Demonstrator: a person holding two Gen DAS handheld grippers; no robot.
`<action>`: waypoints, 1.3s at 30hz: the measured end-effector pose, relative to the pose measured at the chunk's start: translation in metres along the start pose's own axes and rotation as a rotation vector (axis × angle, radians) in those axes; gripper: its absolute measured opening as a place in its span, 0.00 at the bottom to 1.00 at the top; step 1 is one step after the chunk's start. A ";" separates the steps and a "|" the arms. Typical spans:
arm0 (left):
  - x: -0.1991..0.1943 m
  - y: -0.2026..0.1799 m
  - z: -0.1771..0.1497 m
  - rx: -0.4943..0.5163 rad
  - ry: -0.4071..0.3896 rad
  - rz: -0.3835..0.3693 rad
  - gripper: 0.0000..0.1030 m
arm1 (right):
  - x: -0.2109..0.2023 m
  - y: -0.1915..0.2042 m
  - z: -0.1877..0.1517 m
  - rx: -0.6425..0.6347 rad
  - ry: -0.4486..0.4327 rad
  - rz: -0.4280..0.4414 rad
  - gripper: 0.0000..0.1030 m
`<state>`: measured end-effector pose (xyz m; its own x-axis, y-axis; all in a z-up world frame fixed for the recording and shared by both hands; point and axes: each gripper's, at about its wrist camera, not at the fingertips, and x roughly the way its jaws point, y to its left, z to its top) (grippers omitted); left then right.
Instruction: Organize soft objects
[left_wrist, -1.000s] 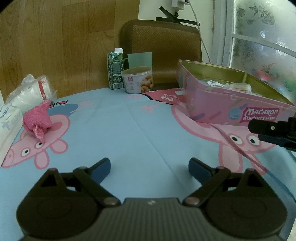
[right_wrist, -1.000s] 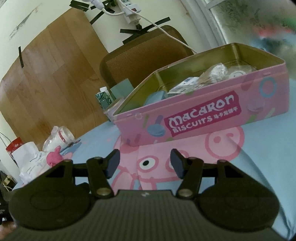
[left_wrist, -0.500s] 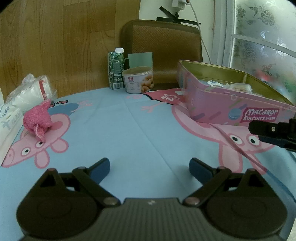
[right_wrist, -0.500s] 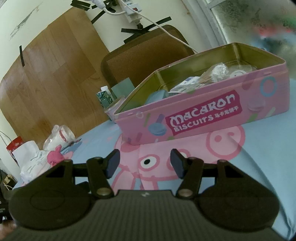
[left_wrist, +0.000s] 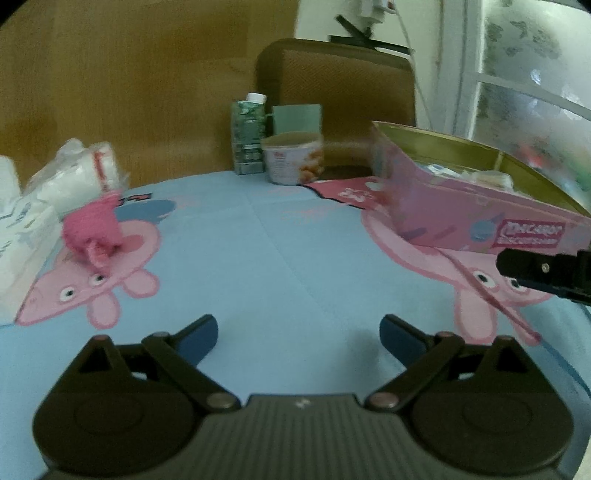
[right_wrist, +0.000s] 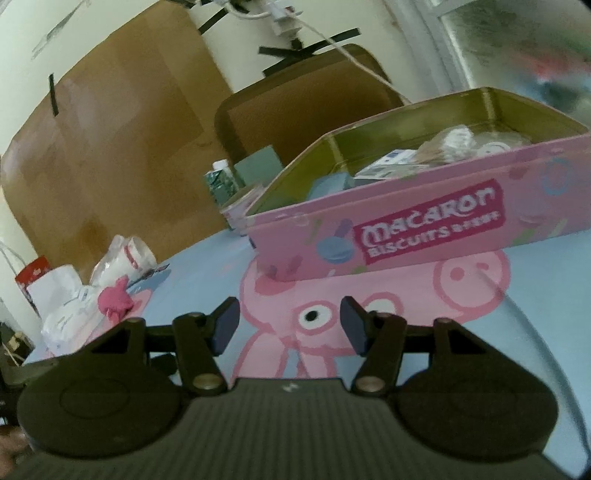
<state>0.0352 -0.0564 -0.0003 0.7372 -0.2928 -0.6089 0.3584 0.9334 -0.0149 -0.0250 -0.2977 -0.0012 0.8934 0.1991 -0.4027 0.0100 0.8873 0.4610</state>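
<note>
A pink fluffy cloth (left_wrist: 94, 232) lies on the blue Peppa Pig tablecloth (left_wrist: 288, 258) at the left; it also shows small in the right wrist view (right_wrist: 115, 301). A pink Macaron Biscuits tin (left_wrist: 461, 218) stands open at the right with packets inside (right_wrist: 424, 162). My left gripper (left_wrist: 297, 332) is open and empty, low over the middle of the table. My right gripper (right_wrist: 290, 325) is open and empty in front of the tin (right_wrist: 424, 236); its side shows at the right edge of the left wrist view (left_wrist: 546, 269).
White plastic-wrapped packs (left_wrist: 55, 192) lie at the far left beside the cloth. A green drink carton (left_wrist: 248, 138) and a round snack tub (left_wrist: 293, 158) stand at the back, before a brown chair (left_wrist: 340, 85). A window (left_wrist: 535, 74) is at the right.
Both views have shifted slightly and blurred; the left gripper has swung a little leftward, so the pink cloth sits nearer the centre. Both grippers stay open and empty.
</note>
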 end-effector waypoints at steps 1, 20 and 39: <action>-0.002 0.007 -0.001 -0.009 -0.004 0.011 0.95 | 0.002 0.004 -0.001 -0.009 0.006 0.005 0.61; -0.075 0.159 -0.038 -0.405 -0.259 0.251 0.97 | 0.116 0.164 -0.006 -0.469 0.174 0.300 0.61; -0.079 0.163 -0.042 -0.428 -0.314 0.244 0.97 | 0.196 0.227 -0.022 -0.601 0.322 0.370 0.34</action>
<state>0.0118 0.1278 0.0120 0.9274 -0.0450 -0.3713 -0.0585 0.9631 -0.2628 0.1430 -0.0479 0.0073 0.6157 0.5561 -0.5583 -0.5913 0.7943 0.1391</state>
